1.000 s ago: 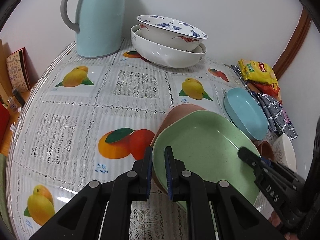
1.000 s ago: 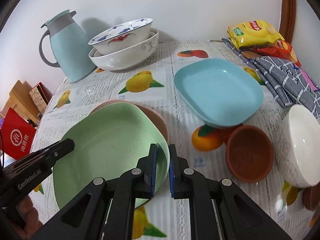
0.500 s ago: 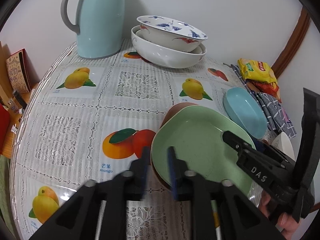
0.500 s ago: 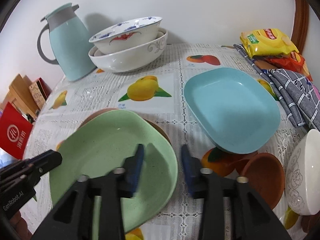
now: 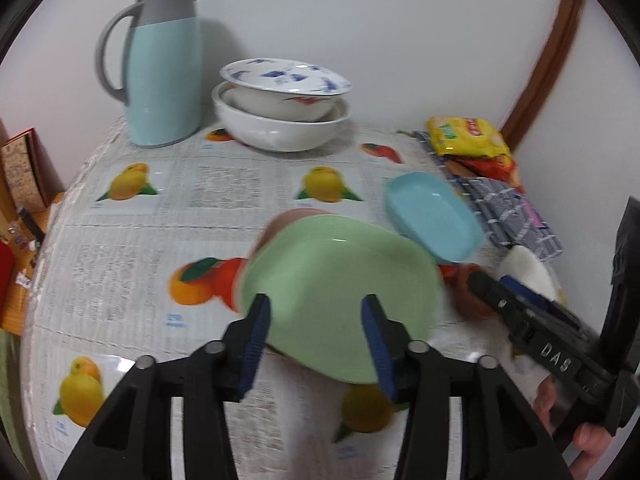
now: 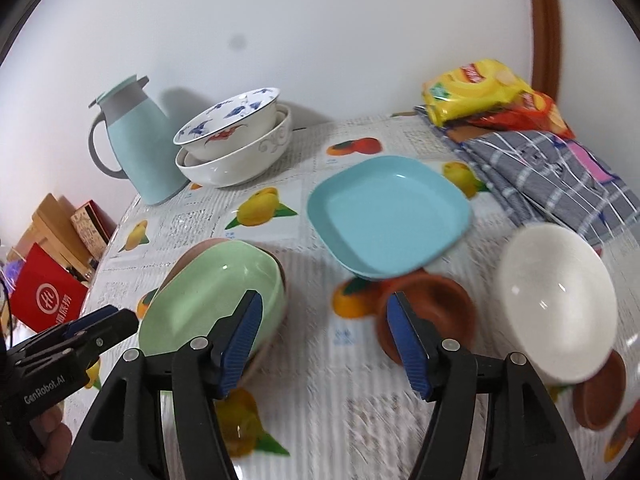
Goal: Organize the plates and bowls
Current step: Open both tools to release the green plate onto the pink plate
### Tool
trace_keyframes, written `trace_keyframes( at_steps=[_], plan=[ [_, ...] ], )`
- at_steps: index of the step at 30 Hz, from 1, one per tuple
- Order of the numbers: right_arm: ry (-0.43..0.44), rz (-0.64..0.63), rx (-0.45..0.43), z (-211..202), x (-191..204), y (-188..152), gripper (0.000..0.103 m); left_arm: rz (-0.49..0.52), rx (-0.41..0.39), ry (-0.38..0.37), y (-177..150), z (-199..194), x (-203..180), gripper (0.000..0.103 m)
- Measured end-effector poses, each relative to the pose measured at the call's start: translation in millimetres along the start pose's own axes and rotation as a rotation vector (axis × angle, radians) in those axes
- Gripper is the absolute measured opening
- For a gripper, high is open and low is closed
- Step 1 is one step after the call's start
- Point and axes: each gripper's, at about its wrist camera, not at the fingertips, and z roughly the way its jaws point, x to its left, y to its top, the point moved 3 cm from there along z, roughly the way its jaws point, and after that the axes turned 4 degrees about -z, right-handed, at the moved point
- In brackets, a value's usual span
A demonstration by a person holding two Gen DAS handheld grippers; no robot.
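Two grippers, left (image 5: 316,326) and right (image 6: 326,330), jaws spread wide, holding nothing. Green plate (image 5: 340,280) sits nested on pink plate (image 5: 288,216), mid-table. Blue plate (image 6: 388,212) lies just beyond, its edge over a brown bowl (image 6: 432,312). I judge blue next: approach its near rim low, pinch firmly, lift level.

The left black two-finger gripper with blue ribbed pads (image 5: 316,320) fills the lower centre of its own view, jaws spread wide and holding nothing. The right black gripper with blue ribbed pads (image 6: 326,330) sits likewise at the bottom of its view, jaws wide apart and empty. A bare hand (image 5: 576,420) grips the right tool's handle at lower right of the left view
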Motion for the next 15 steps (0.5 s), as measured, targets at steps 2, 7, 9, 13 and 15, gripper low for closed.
trace_keyframes(
  at_steps=[2, 7, 9, 13, 15],
  plan=[
    [0.0, 0.009, -0.004, -10, -7, -6, 0.064, 0.011, 0.0, -0.031, -4, 0, -13, 0.048],
    [-0.023, 0.012, -0.011, -38, -24, -28, 0.064, 0.02, 0.044, -0.042, -22, 18, -36, 0.048],
    [-0.031, 0.011, -0.011, -46, -30, -36, 0.064, 0.018, 0.061, -0.016, -29, 27, -39, 0.048],
    [-0.04, 0.021, -0.017, -60, -42, -49, 0.064, -0.025, 0.066, -0.008, -33, 36, -35, 0.049],
    [-0.033, 0.033, -0.015, -64, -45, -54, 0.064, -0.051, 0.066, -0.015, -32, 38, -35, 0.049]
  ],
)
